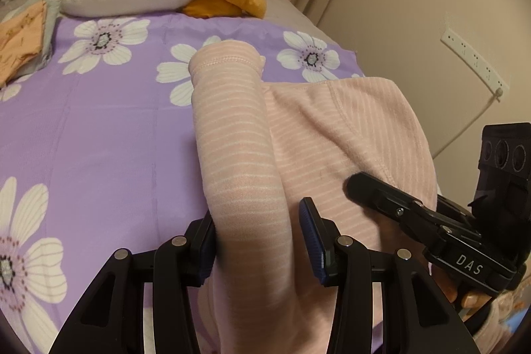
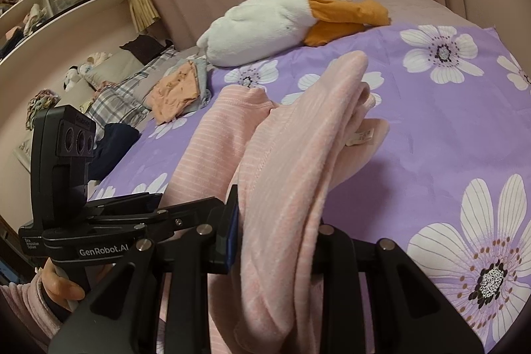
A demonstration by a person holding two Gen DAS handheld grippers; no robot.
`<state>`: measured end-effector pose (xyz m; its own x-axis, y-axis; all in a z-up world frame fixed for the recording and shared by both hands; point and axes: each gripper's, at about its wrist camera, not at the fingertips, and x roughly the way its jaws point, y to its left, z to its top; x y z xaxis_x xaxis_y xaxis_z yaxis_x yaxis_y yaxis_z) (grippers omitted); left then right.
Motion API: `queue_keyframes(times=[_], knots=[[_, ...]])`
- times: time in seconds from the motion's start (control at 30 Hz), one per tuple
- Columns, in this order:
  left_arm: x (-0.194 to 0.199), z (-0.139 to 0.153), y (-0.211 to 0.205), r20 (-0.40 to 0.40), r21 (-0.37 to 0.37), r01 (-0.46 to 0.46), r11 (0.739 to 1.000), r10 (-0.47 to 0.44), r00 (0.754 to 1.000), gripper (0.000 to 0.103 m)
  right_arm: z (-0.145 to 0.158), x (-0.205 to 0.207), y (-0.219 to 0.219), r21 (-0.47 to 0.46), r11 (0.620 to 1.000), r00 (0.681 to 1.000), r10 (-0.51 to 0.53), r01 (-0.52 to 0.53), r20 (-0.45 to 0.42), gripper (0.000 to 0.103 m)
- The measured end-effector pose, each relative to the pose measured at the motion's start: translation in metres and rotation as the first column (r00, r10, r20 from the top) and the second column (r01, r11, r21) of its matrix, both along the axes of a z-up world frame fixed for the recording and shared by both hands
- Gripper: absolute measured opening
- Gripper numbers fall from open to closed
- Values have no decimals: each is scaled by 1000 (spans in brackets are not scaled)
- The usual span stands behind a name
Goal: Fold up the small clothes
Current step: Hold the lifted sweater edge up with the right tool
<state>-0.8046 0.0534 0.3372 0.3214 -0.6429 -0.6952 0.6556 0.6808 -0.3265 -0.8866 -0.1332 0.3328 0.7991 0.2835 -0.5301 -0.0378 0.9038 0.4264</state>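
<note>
A pink striped garment (image 1: 232,128) is held up over the purple flowered bedsheet (image 1: 99,138). One long folded part of it runs between the fingers of my left gripper (image 1: 259,238), which is shut on it. In the right wrist view the same garment (image 2: 298,138) is bunched in thick folds in my right gripper (image 2: 278,228), which is shut on it; its right finger is hidden behind the cloth. A white label shows on the far fold. The two grippers are close side by side: the right gripper (image 1: 358,184) shows at the right, the left gripper (image 2: 156,201) at the left.
A white plush goose (image 2: 265,22) with orange feet lies at the far end of the bed. A stack of folded clothes (image 2: 176,92), orange on top, sits at the sheet's (image 2: 448,121) far left edge, beside a plaid pillow (image 2: 122,95) and dark cloth (image 2: 113,148). A wall with a power strip (image 1: 474,58) stands to the right.
</note>
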Motion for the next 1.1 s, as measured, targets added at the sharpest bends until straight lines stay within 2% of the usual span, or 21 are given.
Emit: queue_keyframes(times=[0.53, 1.1], knots=[[0, 11, 29, 30, -19, -68, 998, 68, 997, 45, 18, 9, 29, -33, 998, 998, 62, -61, 29, 27], [27, 3, 55, 15, -31, -129, 991, 129, 991, 45, 16, 45, 57, -53, 992, 993, 116, -115, 9, 27]])
